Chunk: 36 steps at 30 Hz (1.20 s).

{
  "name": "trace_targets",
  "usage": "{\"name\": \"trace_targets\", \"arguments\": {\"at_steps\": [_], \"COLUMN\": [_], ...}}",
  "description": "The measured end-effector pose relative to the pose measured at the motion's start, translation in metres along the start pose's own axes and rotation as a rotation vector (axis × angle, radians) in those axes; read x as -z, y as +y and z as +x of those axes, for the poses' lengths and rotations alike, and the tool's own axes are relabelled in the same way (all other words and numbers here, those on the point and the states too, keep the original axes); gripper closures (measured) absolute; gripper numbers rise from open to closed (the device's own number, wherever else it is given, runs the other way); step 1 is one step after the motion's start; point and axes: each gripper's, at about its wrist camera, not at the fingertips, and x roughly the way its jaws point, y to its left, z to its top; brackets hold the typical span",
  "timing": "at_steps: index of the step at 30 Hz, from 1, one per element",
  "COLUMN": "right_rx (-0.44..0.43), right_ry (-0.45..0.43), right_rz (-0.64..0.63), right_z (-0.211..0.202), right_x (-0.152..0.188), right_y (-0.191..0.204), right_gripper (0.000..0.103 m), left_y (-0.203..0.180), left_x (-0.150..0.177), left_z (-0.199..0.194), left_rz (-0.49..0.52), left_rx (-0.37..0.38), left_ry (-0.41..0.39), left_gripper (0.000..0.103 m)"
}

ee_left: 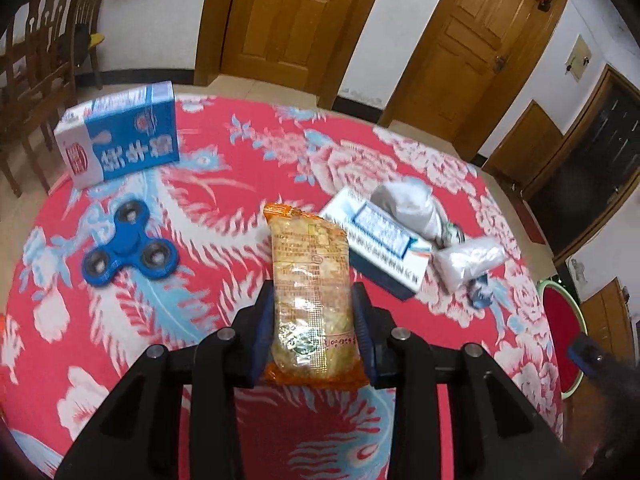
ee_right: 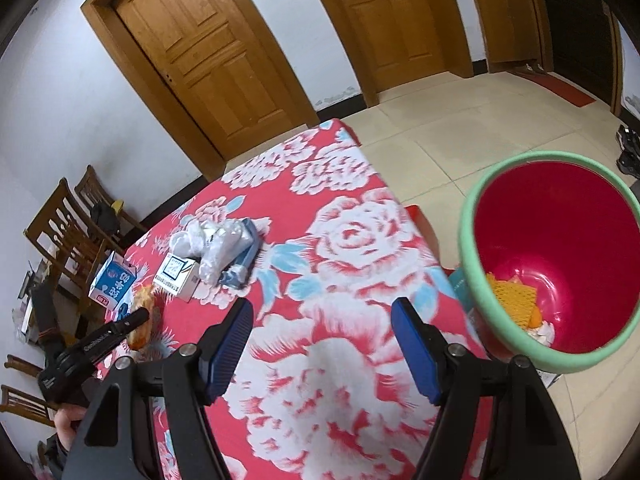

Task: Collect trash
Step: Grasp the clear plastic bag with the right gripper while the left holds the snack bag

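My left gripper (ee_left: 313,300) is shut on an orange snack packet (ee_left: 310,280), held above the red floral tablecloth (ee_left: 248,160). The packet also shows in the right wrist view (ee_right: 143,316) at the far left. My right gripper (ee_right: 322,316) is open and empty over the table's right part. A red bin with a green rim (ee_right: 552,264) stands right of the table, with orange mesh and white scraps at its bottom. On the table lie a crumpled white plastic bag (ee_left: 432,220), a white-and-blue small box (ee_left: 380,240), and a blue milk carton (ee_left: 120,136).
A blue fidget spinner (ee_left: 128,242) lies on the cloth left of the packet. Wooden chairs (ee_left: 44,40) stand beyond the table's left side. Wooden doors (ee_right: 200,56) and tiled floor (ee_right: 460,128) lie beyond. The bin's edge shows at the right of the left wrist view (ee_left: 568,320).
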Motion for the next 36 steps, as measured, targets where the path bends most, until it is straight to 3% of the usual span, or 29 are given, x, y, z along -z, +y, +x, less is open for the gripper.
{"name": "trace_targets", "arguments": {"at_steps": [7,36], "right_rx": [-0.010,-0.016], "right_ry": [0.026,0.052], "right_rz": [-0.028,-0.168], "right_z": [0.018,0.098], "right_x": [-0.002,-0.034], "right_y": [0.023,0.103], "right_gripper": [0.029,0.029], "left_y": [0.007,0.022], "left_x": [-0.018,-0.015], "left_z": [0.014,0.023], "left_rz": [-0.004,-0.007], "left_rx": [-0.016,0.020], "left_ry": [0.001,-0.032], "left_gripper": [0.066,0.066]}}
